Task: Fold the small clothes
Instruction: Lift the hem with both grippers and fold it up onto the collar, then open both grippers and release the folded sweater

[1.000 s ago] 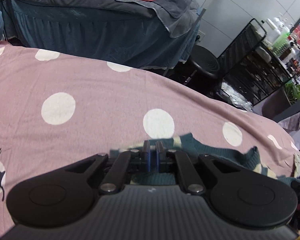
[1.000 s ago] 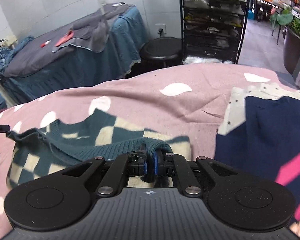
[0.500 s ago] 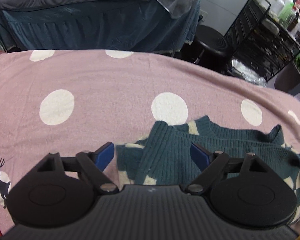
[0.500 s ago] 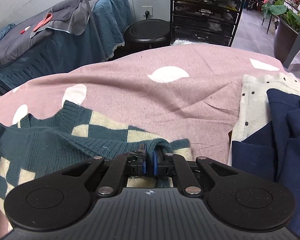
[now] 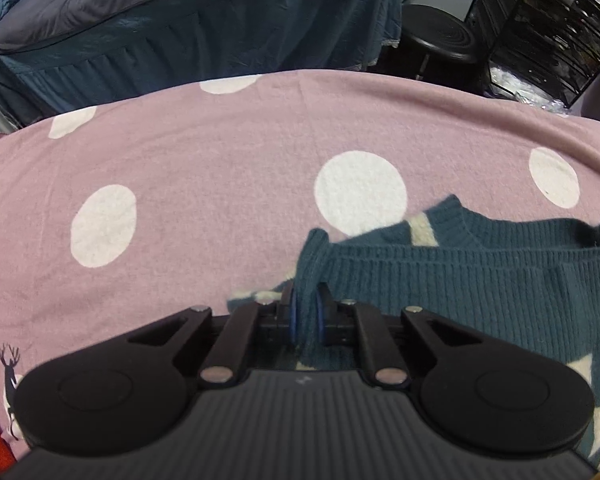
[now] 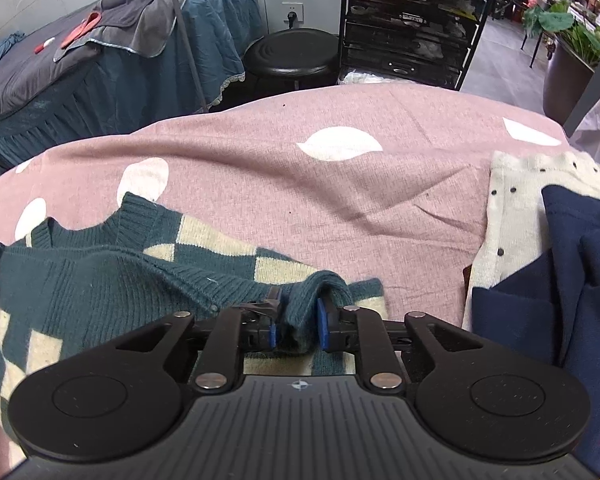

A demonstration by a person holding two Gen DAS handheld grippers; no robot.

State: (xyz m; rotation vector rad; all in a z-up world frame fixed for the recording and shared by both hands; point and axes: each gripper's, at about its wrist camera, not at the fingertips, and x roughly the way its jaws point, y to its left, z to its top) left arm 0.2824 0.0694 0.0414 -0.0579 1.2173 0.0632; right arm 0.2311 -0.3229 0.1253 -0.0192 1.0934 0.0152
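Observation:
A small teal and cream checked knit sweater (image 5: 480, 280) lies on the pink spotted blanket (image 5: 180, 184), folded so its ribbed hem rests near the collar. My left gripper (image 5: 306, 312) is shut on a ribbed fold at the sweater's left edge. In the right wrist view the sweater (image 6: 100, 280) spreads to the left. My right gripper (image 6: 298, 322) has its jaws slightly parted around a ribbed fold at the sweater's right edge, the blue pads loosely against the cloth.
A cream dotted garment (image 6: 516, 216) and a navy garment (image 6: 588, 280) lie stacked at the right of the blanket. Behind stand a second bed with dark covers (image 6: 80, 68), a black stool (image 6: 292, 52) and a black wire shelf (image 6: 412, 20).
My left gripper opened half a second ago and has since shut on the sweater's left fold. My right gripper's jaws have parted a little around its fold.

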